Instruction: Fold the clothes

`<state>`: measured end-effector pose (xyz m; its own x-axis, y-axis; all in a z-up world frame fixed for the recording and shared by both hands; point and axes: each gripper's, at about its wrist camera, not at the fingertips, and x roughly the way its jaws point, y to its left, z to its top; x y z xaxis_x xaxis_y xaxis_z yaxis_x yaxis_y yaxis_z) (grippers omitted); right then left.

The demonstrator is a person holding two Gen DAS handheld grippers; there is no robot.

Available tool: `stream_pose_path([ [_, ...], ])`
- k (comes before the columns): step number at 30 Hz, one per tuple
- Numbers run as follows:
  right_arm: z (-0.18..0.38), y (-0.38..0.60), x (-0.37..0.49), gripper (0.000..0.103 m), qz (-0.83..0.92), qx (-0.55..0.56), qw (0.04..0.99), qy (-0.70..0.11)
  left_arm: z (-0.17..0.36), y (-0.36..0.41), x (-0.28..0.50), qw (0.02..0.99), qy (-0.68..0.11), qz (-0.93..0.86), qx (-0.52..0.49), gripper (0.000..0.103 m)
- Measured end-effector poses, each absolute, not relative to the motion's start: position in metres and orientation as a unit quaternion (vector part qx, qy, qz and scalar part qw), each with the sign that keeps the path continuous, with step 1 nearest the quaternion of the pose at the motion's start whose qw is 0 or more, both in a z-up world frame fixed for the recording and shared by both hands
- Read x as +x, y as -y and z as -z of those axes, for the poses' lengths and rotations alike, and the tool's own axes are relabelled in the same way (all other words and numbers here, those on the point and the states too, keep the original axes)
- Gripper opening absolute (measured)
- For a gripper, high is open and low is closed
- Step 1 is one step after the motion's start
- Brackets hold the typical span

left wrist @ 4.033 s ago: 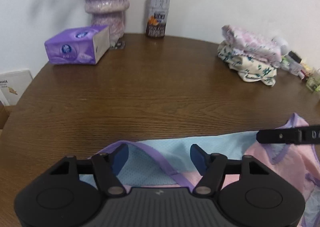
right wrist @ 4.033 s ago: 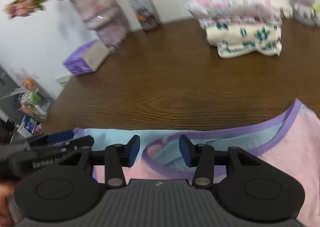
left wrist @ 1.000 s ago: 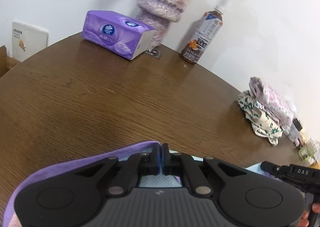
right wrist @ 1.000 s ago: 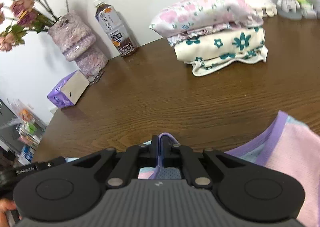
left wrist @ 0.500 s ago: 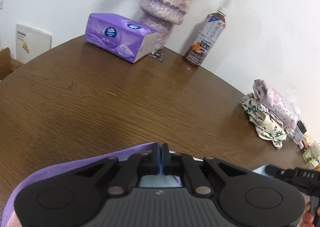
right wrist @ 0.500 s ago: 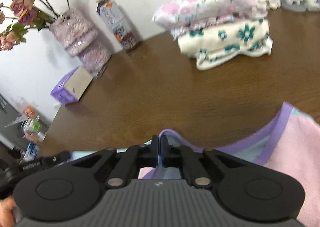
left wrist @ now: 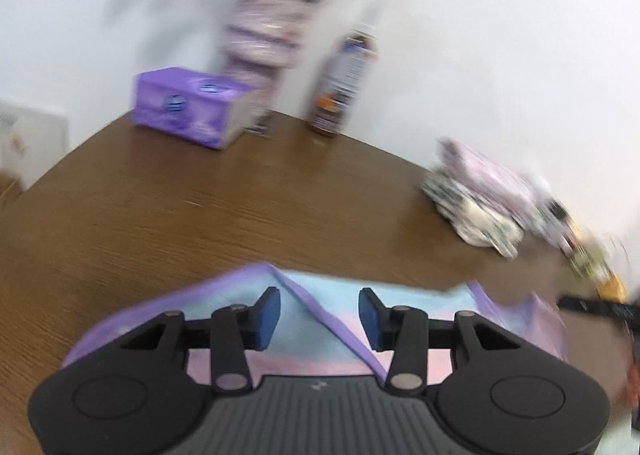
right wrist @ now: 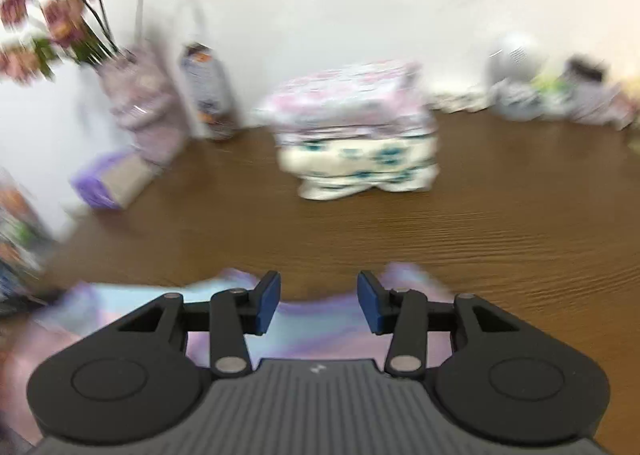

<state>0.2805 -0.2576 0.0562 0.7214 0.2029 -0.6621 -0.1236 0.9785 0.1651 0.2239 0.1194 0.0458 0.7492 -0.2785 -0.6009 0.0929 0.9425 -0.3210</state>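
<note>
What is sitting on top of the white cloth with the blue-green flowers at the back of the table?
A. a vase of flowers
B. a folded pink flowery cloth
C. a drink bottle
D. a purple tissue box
B. In the right wrist view the folded pink flowery cloth lies right on top of the white cloth with blue-green flowers; the tissue box, bottle and vase stand apart, further left on the table.

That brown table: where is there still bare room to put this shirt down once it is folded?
The widest bare stretch of the table lies between the pastel shirt in front and the stack of folded clothes behind. More free wood sits before the tissue box. The back edge is crowded: vase, bottle, and blurred small items in the right corner.
</note>
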Motion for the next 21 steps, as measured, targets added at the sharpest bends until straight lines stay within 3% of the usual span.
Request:
stream_pose_path([
  [5,-0.037,0.283,0.271,0.043,-0.054,0.038,0.914,-0.401,-0.039,-0.075,0.196,0.917,-0.35,0.169,-0.092,0.032],
  [12,-0.023,0.257,0.286,0.042,-0.095,0.032,0.91,-0.401,-0.02,-0.045,0.196,0.917,-0.364,0.152,-0.059,0.032],
  [14,-0.017,0.247,0.292,0.036,-0.094,0.01,0.908,-0.409,-0.015,-0.045,0.194,0.92,-0.359,0.145,-0.052,0.029],
  [16,-0.015,0.24,0.291,0.012,-0.087,-0.019,0.91,-0.406,-0.014,-0.047,0.194,0.921,-0.358,0.141,-0.058,0.027],
  [18,-0.016,0.243,0.288,0.001,-0.082,-0.035,0.909,-0.407,-0.014,-0.05,0.194,0.921,-0.357,0.141,-0.065,0.027],
  [21,-0.018,0.259,0.283,0.0,-0.065,-0.039,0.91,-0.408,-0.013,-0.052,0.194,0.922,-0.353,0.143,-0.069,0.027],
])
